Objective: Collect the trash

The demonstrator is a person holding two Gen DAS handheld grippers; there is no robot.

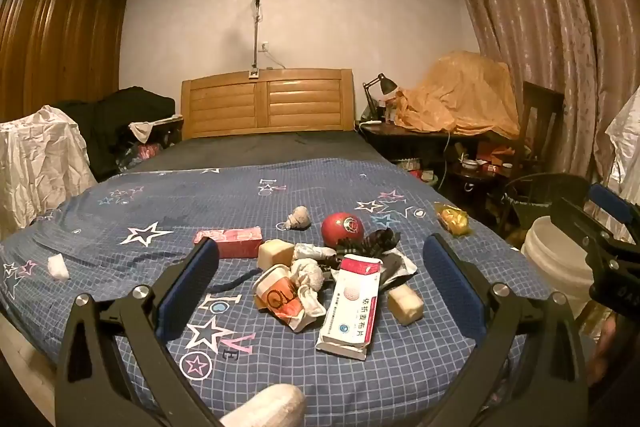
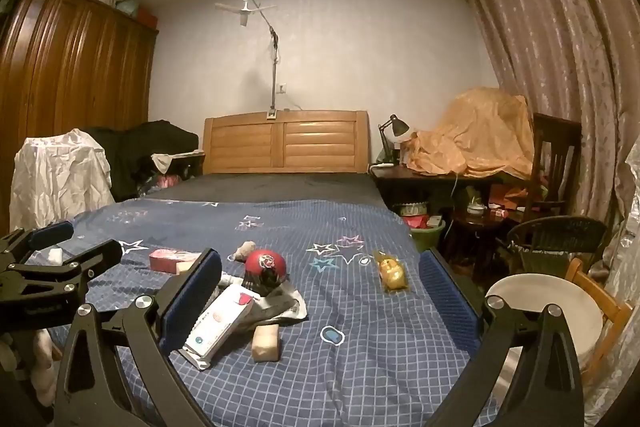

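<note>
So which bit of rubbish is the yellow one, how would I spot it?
Start from the blue star-print bedspread and look toward its right edge, on the side of the white bucket. There the yellow wrapper lies alone, apart from the central pile around the red ball. It is the only shiny golden-yellow piece.

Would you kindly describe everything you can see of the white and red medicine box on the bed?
The medicine box is a long, flat cardboard carton, white with red bands, a pinkish round picture and Chinese lettering. It lies flat on the blue checked bedspread, front face up, its near end crumpled and torn open. Its far end rests against the pile of crumpled wrappers. A pale foam block sits just beside it. Neither tool touches it.
</note>
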